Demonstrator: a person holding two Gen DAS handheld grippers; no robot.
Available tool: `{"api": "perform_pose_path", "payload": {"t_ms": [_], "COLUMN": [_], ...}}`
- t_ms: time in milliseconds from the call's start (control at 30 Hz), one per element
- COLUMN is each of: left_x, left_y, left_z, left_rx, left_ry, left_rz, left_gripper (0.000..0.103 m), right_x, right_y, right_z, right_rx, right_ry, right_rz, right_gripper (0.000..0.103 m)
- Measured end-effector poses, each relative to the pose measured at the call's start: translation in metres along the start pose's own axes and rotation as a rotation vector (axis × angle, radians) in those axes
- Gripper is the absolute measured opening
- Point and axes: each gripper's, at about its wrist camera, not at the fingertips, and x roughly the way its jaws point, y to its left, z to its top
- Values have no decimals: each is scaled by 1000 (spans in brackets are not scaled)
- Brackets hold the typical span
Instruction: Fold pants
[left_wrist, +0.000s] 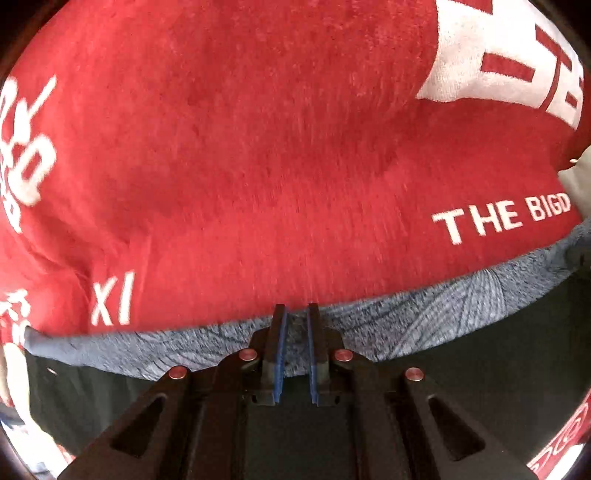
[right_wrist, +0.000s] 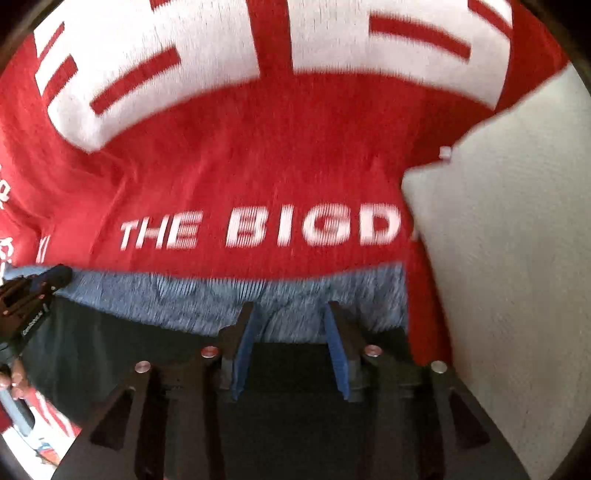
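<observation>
Left gripper (left_wrist: 296, 314), jaws pinching the blue-grey pants (left_wrist: 424, 314) edge; right gripper (right_wrist: 291, 314), jaws spread at the same edge (red blanket (left_wrist: 258, 147) beneath).

White "THE BIGD" and "XI" on the red blanket (left_wrist: 258, 166), other lettering cut off.

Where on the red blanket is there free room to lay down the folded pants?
The red blanket is bare between the "XI" print and "THE BIGD" lettering. The near edge is crowded by the blue-grey pants; a white pillow covers the right.
</observation>
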Motion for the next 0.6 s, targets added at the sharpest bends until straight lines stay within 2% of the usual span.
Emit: {"api": "perform_pose_path", "payload": {"t_ms": [33,100,267,467,600], "left_x": [-4,-12,-32,-36,-26], "left_y": [3,11,22,10,-6], "left_z": [1,-2,-34,-65,-64], "left_rx": [-16,-40,-29,7,18], "left_ry": [2,-3,20,55,59], "left_rz": [-17,-43,-62,-66,-34], "left_gripper": [11,11,11,11,11], "right_x": [-3,-19,-61,-65,-47], "right_y": [-2,-13,-25,-34,-47], "right_z": [1,-2,-57,-118,-132], "right_rx": [28,125,223,368,514], "right_ry": [-6,-38,-66,-54,-49], "right_rz": [4,62,150,94,49], "right_gripper": [43,60,62,62,62]}}
